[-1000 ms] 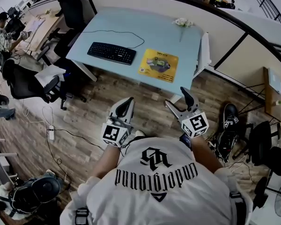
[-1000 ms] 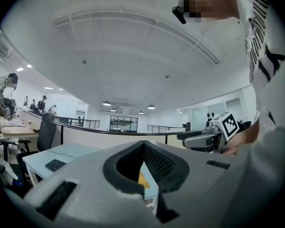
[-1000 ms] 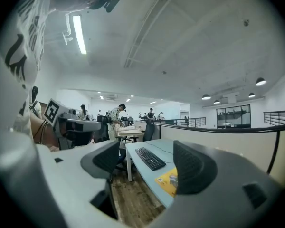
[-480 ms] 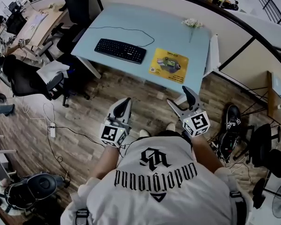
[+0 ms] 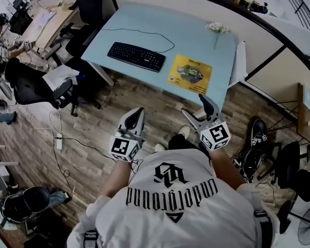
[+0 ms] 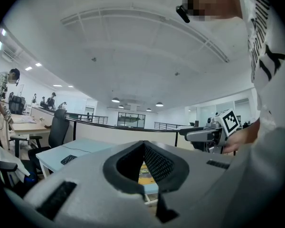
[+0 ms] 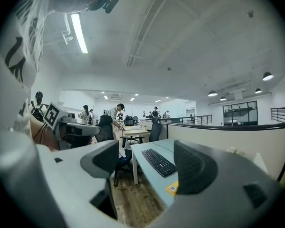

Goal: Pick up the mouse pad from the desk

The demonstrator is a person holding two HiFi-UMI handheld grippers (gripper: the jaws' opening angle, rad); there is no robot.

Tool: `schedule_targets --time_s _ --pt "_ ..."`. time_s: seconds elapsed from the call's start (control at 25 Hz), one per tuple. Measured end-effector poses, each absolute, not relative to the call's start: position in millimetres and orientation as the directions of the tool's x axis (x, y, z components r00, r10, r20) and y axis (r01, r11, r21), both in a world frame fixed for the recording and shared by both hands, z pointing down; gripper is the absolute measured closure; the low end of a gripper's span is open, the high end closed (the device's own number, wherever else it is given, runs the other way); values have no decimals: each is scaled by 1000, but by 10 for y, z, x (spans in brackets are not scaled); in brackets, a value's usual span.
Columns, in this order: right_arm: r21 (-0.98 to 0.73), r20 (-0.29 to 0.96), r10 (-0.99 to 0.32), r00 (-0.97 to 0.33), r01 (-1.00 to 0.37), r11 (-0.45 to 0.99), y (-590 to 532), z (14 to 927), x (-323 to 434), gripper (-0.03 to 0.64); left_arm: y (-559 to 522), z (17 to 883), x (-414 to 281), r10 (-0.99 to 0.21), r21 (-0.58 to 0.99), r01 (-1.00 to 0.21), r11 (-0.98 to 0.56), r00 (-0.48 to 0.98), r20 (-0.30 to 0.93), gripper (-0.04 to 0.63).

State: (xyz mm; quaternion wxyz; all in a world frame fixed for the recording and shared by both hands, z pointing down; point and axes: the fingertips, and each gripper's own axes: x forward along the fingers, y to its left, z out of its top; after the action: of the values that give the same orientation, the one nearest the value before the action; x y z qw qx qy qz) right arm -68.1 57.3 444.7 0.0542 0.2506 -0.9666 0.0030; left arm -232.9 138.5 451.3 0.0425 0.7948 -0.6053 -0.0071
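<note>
The yellow mouse pad lies flat near the front right edge of the light blue desk. Both grippers hang over the wooden floor short of the desk, pointing toward it, and touch nothing. My left gripper is shut and empty; through the slot between its pads a strip of the mouse pad shows. My right gripper is open with nothing between its fingers. In the right gripper view the gripper frames the desk edge, and a corner of the mouse pad peeks out beside the right pad.
A black keyboard with a cable lies left of the pad, and white flowers sit at the desk's back right. Office chairs stand to the left. A low partition runs behind the desk. Bags and shoes lie at right.
The desk and mouse pad have drawn closer and sit lower in the head view as the person walked forward. Both grippers keep their pose, the left shut and the right open.
</note>
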Motion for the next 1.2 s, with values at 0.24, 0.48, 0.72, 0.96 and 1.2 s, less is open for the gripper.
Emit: schedule_targets --time_s 0.24,0.48,0.72,0.96,1.2 --pt "25 100 -466 -879 -466 885 303 4434 -714 255 1164 4495 -2291 -965 62 -965 -256 259 44 588" --pt "23 104 -468 -877 -469 883 -51 4446 -638 255 771 4463 -2223 -964 59 -964 -261 263 36 588" --pt "16 108 -491 -864 -492 870 -601 4488 -418 255 165 4518 -2013 -953 69 -953 -294 298 48 588" --pt "19 107 -507 -855 -508 861 -1118 4464 -148 255 -430 4483 -1757 -946 60 -946 -319 321 43 588" --pt "11 103 -524 -845 -526 850 -1458 4460 209 253 -889 4484 -1417 -933 49 -934 -354 357 47 588"
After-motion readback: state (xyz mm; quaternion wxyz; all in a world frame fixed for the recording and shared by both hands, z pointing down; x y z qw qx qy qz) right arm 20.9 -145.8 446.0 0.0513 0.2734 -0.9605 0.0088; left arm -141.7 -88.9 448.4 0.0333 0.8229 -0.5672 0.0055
